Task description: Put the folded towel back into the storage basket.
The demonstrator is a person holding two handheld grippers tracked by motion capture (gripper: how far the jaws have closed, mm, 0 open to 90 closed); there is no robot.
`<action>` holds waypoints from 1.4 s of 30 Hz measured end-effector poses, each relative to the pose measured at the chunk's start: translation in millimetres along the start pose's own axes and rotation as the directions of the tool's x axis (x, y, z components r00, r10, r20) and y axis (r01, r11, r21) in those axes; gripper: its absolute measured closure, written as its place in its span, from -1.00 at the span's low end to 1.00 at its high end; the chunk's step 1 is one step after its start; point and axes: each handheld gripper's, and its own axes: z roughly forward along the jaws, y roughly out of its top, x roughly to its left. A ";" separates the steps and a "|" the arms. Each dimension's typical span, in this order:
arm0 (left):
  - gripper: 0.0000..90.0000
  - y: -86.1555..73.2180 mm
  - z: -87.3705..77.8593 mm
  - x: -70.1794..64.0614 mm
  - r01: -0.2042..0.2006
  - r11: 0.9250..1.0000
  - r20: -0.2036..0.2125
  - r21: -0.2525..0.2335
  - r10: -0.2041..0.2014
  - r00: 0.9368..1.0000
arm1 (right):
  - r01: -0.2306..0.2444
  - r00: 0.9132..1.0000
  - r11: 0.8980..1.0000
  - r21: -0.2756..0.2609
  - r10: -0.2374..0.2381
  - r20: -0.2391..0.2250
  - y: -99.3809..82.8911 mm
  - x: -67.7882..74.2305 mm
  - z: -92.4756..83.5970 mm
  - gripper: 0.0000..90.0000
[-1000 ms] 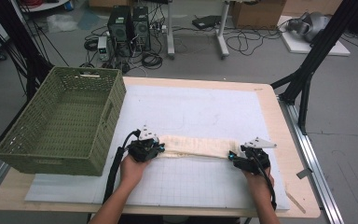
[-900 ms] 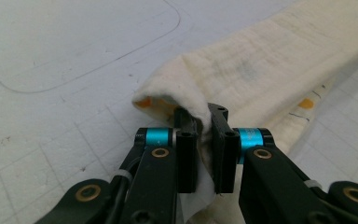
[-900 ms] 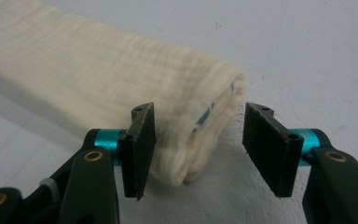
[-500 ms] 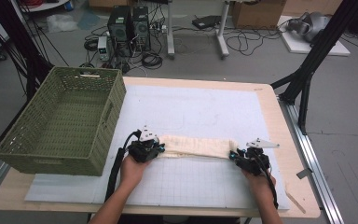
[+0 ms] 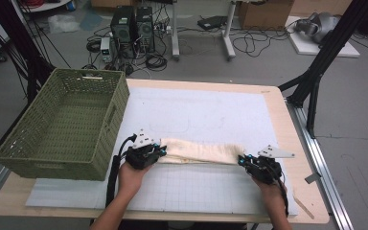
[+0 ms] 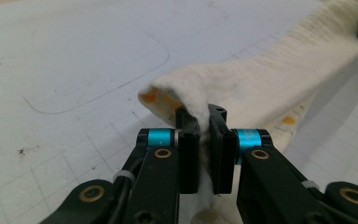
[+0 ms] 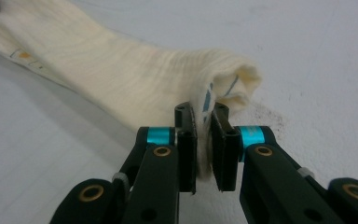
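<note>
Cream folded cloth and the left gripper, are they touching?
Touching. The left gripper view shows the left gripper with both black jaws clamped on a pinched fold of the cream folded cloth.

The high view sits above the person's side of the table (image 5: 287, 115), looking forward and down, far enough back to catch the floor behind. The two gripper views ride low and super close, each looking along its own black jaws just above the white mat (image 6: 65, 51). All three share the cream cloth (image 5: 201, 152) (image 6: 270, 79) (image 7: 135, 79) on that mat.
</note>
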 end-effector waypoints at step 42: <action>0.86 27.3 -130.1 -4.3 -0.032 0.962 -0.056 -0.271 0.017 0.998 | 0.233 0.957 0.949 -0.213 -0.263 -0.123 113.8 20.3 28.9 0.82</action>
